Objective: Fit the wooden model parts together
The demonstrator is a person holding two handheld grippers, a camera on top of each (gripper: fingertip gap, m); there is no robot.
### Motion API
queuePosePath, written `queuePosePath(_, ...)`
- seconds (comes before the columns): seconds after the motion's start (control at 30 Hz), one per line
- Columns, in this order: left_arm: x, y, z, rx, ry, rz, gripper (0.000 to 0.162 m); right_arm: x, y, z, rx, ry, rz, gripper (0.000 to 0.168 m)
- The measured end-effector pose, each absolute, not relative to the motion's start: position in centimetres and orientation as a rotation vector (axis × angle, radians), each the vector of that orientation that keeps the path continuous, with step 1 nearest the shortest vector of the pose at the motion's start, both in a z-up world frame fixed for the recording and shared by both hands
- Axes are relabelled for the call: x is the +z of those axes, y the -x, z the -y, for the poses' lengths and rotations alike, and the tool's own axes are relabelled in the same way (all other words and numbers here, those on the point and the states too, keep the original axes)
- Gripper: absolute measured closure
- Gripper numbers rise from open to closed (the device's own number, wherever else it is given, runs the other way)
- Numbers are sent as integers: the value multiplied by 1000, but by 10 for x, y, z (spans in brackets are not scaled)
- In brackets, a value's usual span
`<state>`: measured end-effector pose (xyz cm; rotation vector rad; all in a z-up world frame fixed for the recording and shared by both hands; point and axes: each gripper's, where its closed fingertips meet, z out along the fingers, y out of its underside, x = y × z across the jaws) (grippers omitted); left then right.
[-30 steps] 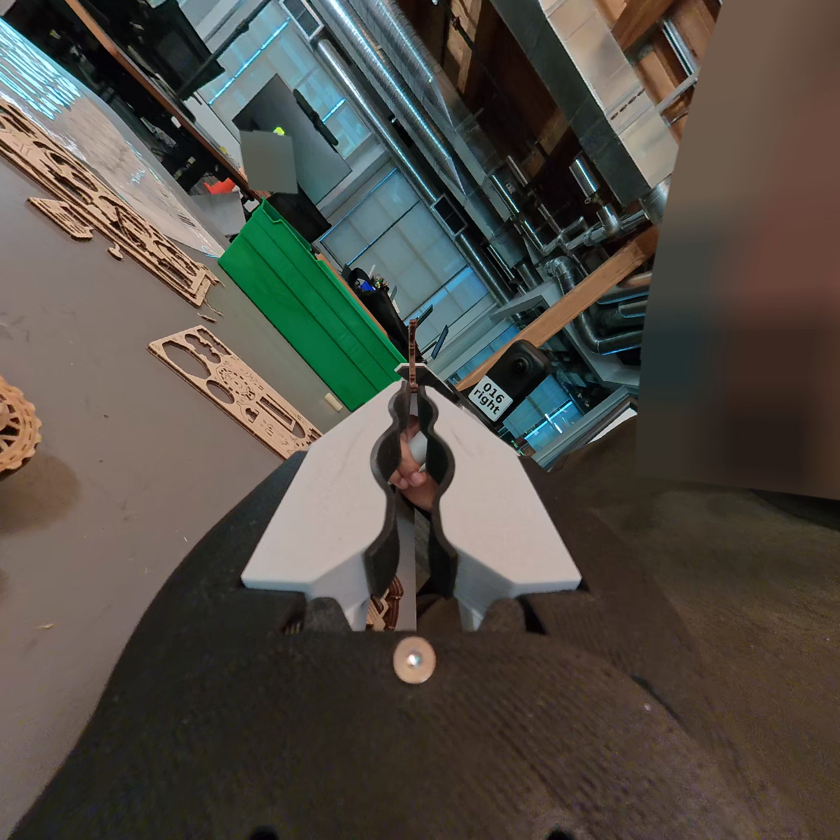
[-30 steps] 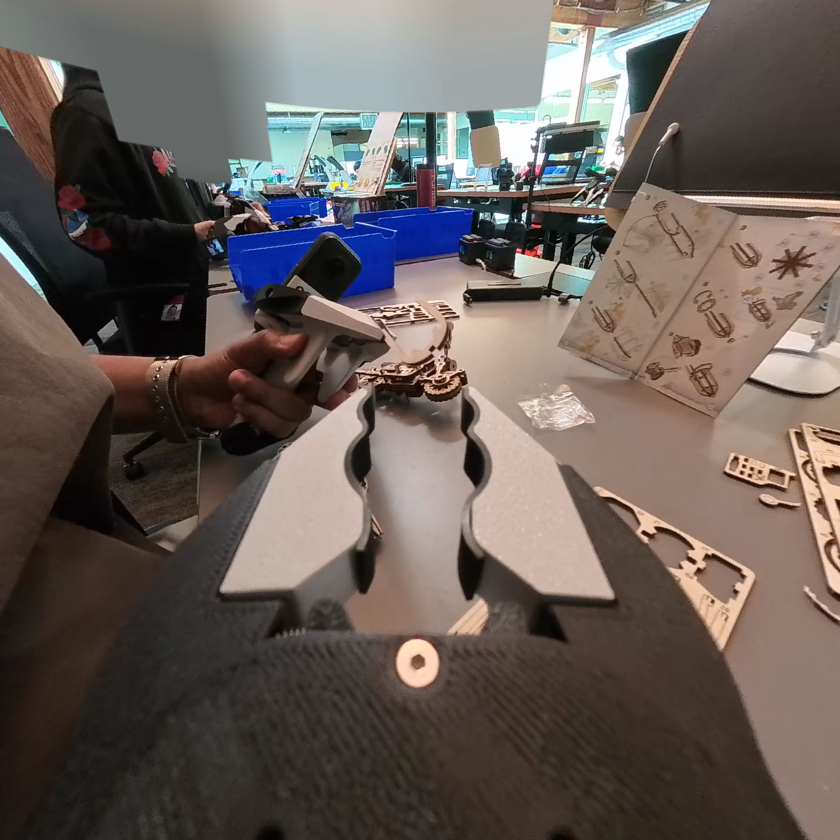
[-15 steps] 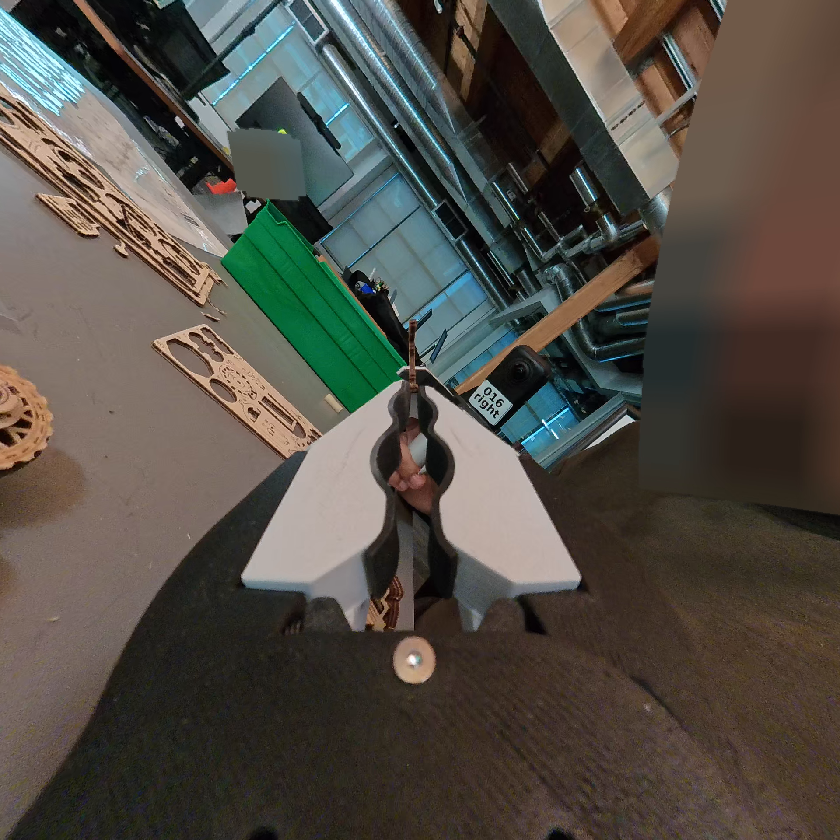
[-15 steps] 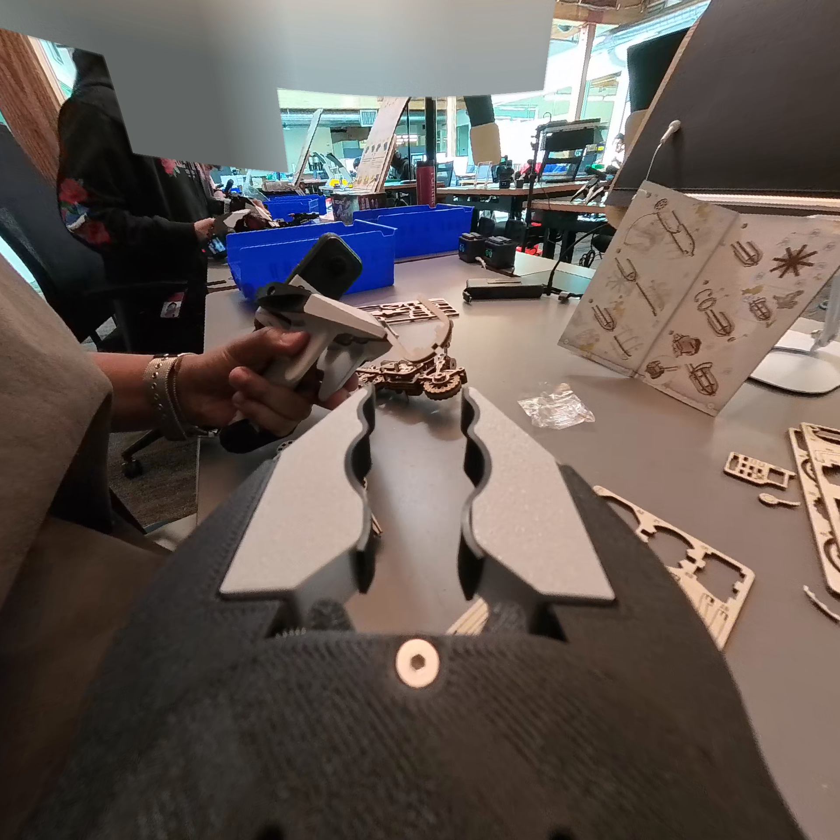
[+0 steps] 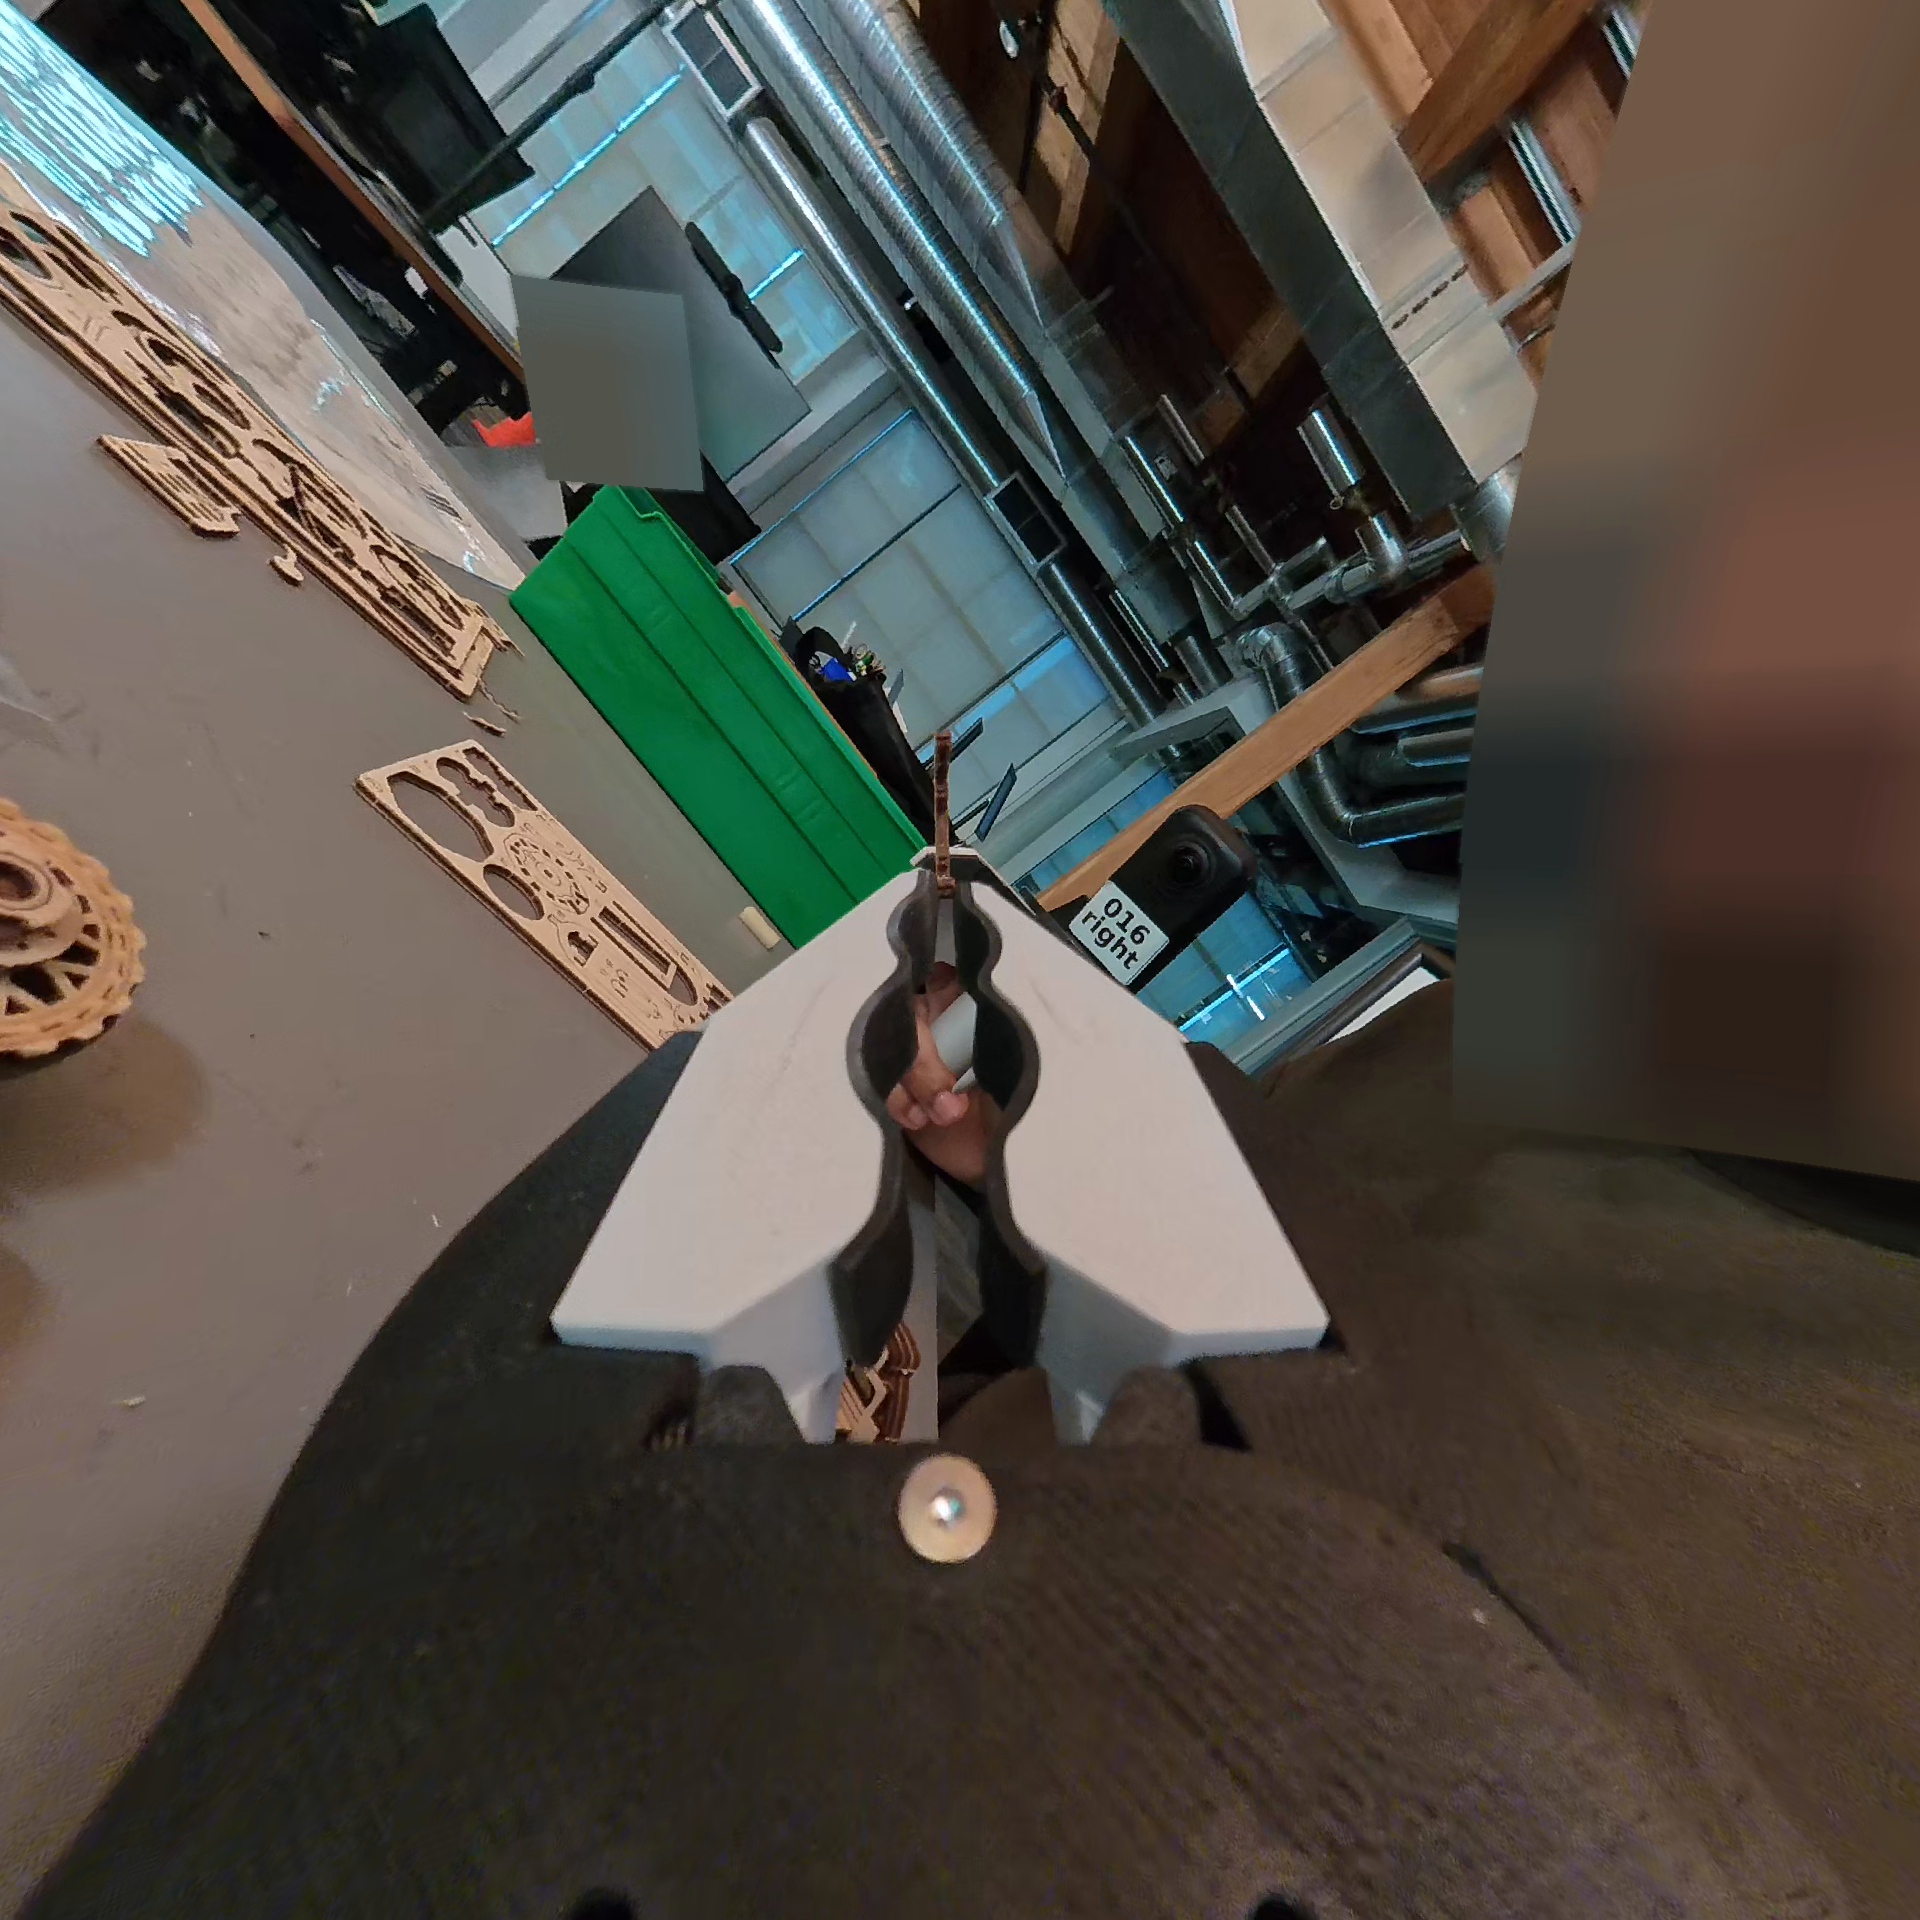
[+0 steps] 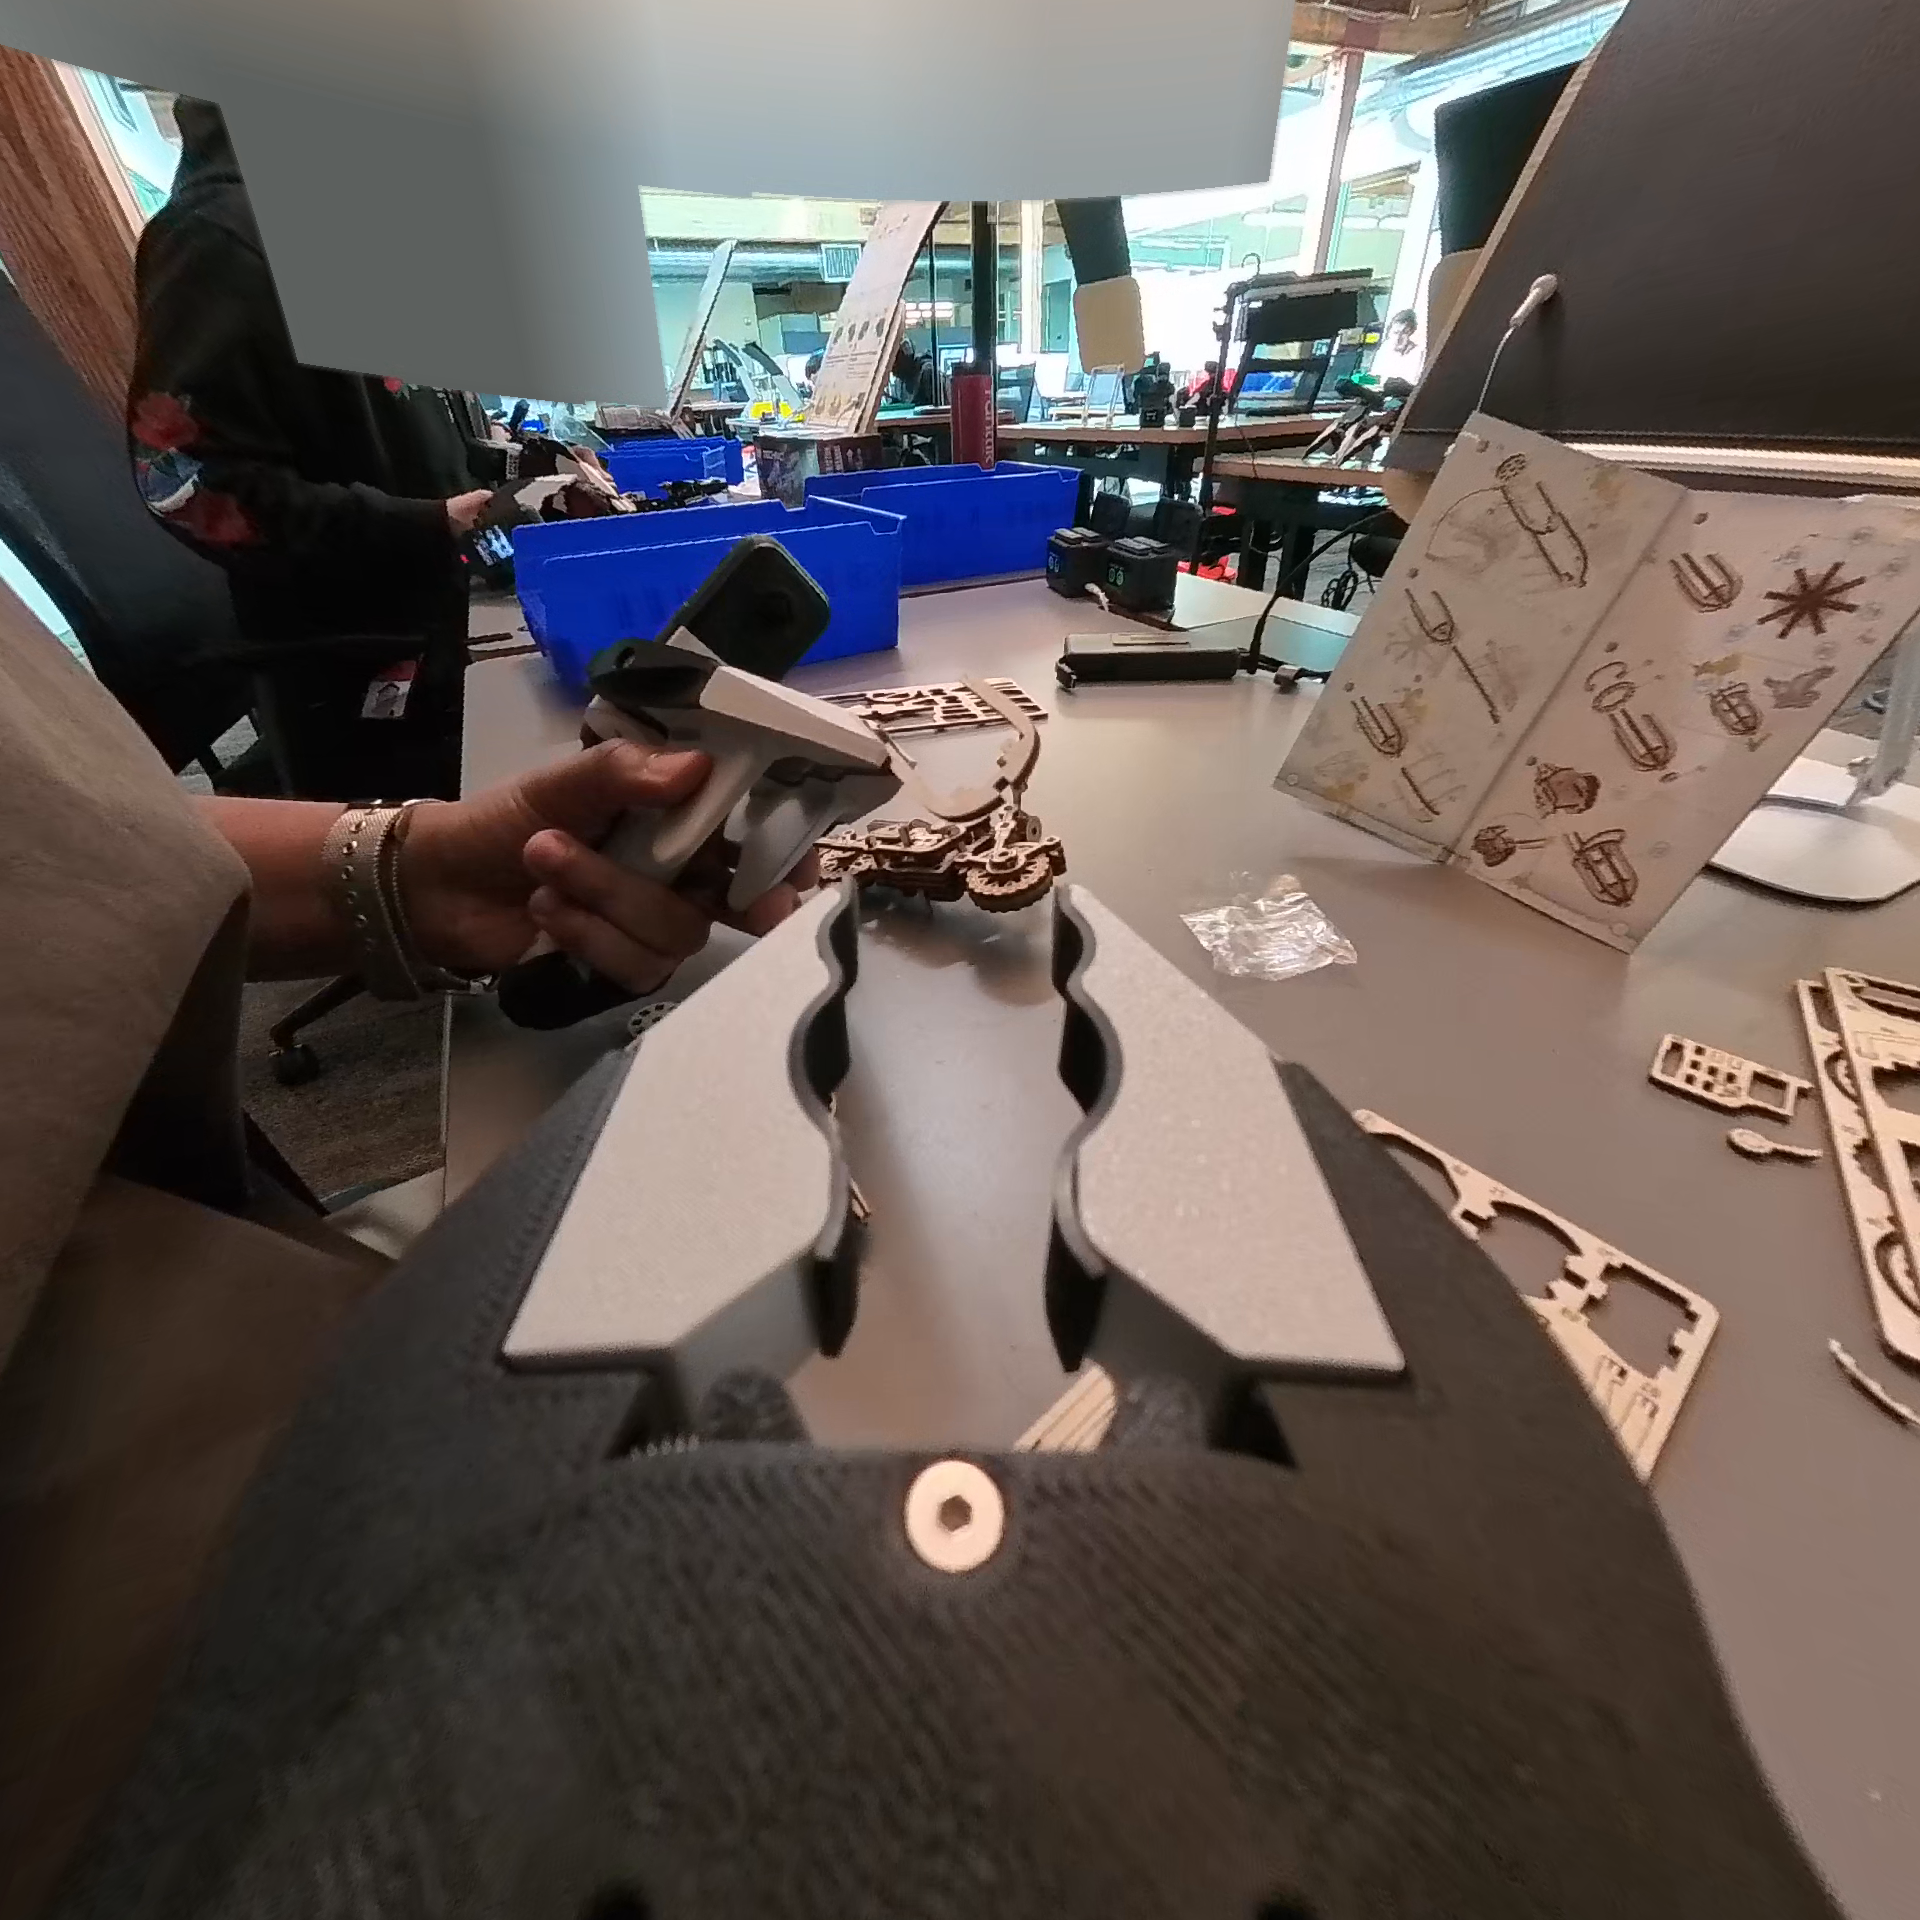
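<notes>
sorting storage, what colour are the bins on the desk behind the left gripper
Blue: the bins show best in the right wrist view, behind the left gripper.

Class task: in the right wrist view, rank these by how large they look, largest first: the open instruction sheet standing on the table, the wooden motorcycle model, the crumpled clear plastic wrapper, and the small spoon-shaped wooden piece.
1. Instruction sheet
2. Wooden motorcycle model
3. Clear plastic wrapper, though nearer the camera, so its real size is unsure
4. Spoon-shaped wooden piece
</notes>
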<state>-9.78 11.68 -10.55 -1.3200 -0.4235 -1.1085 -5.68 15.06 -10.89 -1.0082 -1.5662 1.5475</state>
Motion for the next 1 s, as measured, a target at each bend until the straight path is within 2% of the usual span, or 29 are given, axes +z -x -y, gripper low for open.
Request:
queuePosePath(0.63,-105,102,-116,-1128,1297,446,162,-109,59,-158,1562,1044,1540,133)
queuePosePath(1.0,-99,119,-110,-1198,1206,517,162,-102,62,-192,1705,1194,1368,134)
